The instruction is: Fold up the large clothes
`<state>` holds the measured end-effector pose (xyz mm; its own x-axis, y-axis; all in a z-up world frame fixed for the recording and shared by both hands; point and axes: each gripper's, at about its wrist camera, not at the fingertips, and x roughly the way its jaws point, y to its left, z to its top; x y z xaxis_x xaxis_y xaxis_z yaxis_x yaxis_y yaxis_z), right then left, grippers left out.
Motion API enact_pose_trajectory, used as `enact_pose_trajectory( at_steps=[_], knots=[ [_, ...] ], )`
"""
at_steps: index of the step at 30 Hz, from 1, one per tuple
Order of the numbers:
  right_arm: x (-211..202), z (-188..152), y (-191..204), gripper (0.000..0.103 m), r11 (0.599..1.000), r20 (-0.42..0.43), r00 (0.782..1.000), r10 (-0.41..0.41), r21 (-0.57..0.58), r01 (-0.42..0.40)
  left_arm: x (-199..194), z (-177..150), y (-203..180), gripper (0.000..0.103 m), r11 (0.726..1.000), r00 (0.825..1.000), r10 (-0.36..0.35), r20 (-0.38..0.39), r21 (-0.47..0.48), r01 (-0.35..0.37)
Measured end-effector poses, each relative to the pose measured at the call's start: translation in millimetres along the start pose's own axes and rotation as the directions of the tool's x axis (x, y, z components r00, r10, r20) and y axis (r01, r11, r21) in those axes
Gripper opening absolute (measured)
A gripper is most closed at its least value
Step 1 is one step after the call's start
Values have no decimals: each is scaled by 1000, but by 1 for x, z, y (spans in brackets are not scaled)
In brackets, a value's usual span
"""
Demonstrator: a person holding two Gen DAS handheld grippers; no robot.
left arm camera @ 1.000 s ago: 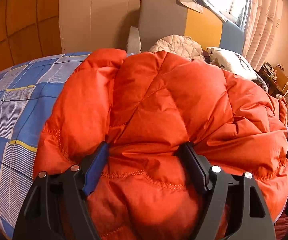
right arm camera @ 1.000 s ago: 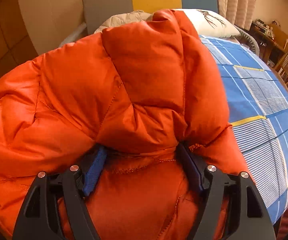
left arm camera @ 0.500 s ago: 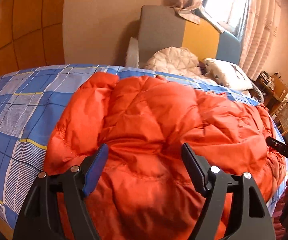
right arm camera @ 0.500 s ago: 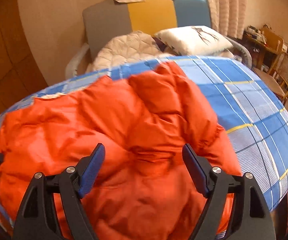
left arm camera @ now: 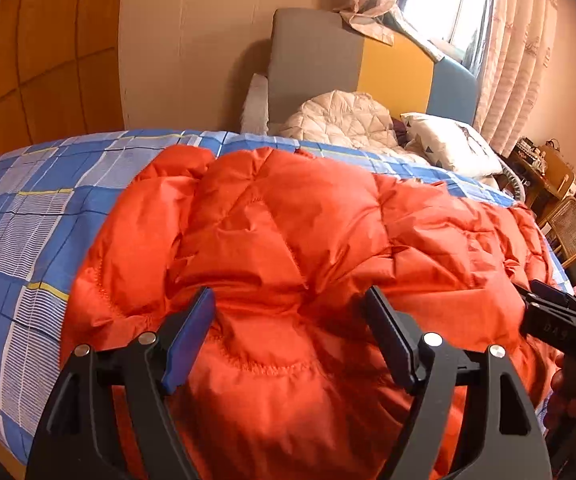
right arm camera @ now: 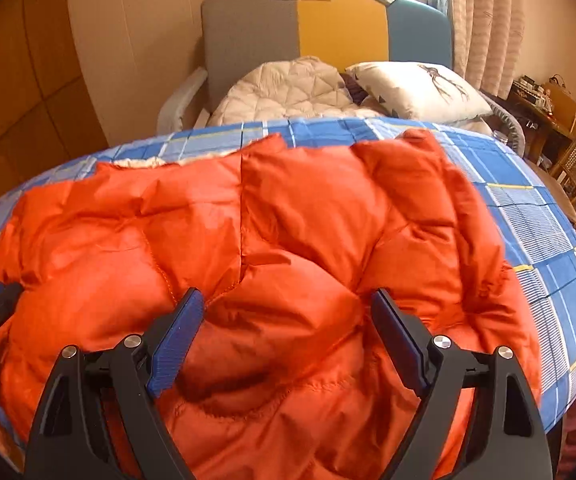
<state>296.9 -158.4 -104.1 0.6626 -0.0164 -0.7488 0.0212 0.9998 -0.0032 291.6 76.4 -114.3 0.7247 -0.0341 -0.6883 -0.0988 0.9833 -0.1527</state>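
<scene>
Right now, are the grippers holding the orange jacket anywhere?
No. Both hand-held grippers, left and right, stand open above the orange jacket; the right one's jaws are opening wider. The jacket lies loose on the bed.

The orange jacket (left arm camera: pixel 296 248) runs off the bottom edge in both views, its near hem hidden behind the hand-held gripper bodies. Small items on the far shelf (left arm camera: pixel 544 160) are too tiny to identify.
</scene>
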Motion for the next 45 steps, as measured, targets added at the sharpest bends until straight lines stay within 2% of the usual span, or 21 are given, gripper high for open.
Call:
enact_pose_trajectory(
  at_steps=[13,19,23,29,32,35,41,45],
  knots=[
    [39,-17,9,91,997,-17,998,-54,-61,53,36,-8,6,80,1000,1000,3,-28,21,-2],
    [41,-16,8,92,996,-20,998,-62,-67,61,40,-11,5,80,1000,999,15,-35,23,-14],
    [24,-13,0,92,999,-30,1000,-7,-41,6,27,-10,3,79,1000,999,23,-30,16,-23],
    [-29,-30,-33,93,991,38,995,94,94,-98,-6,-13,-2,79,999,999,7,33,31,-8],
    [-51,-51,-64,93,967,51,987,152,201,-159,-20,-16,-5,80,999,998,-8,57,36,6],
    [-68,-75,-100,93,922,61,977,207,321,-215,-34,-20,-6,80,999,997,-24,74,44,20],
    [-67,-120,-147,93,832,41,972,230,511,-218,-45,-30,-11,80,997,996,-61,69,58,57],
    [-57,-132,-160,93,776,60,963,261,580,-247,-44,-38,-9,80,997,996,-66,55,53,63]
  ],
)
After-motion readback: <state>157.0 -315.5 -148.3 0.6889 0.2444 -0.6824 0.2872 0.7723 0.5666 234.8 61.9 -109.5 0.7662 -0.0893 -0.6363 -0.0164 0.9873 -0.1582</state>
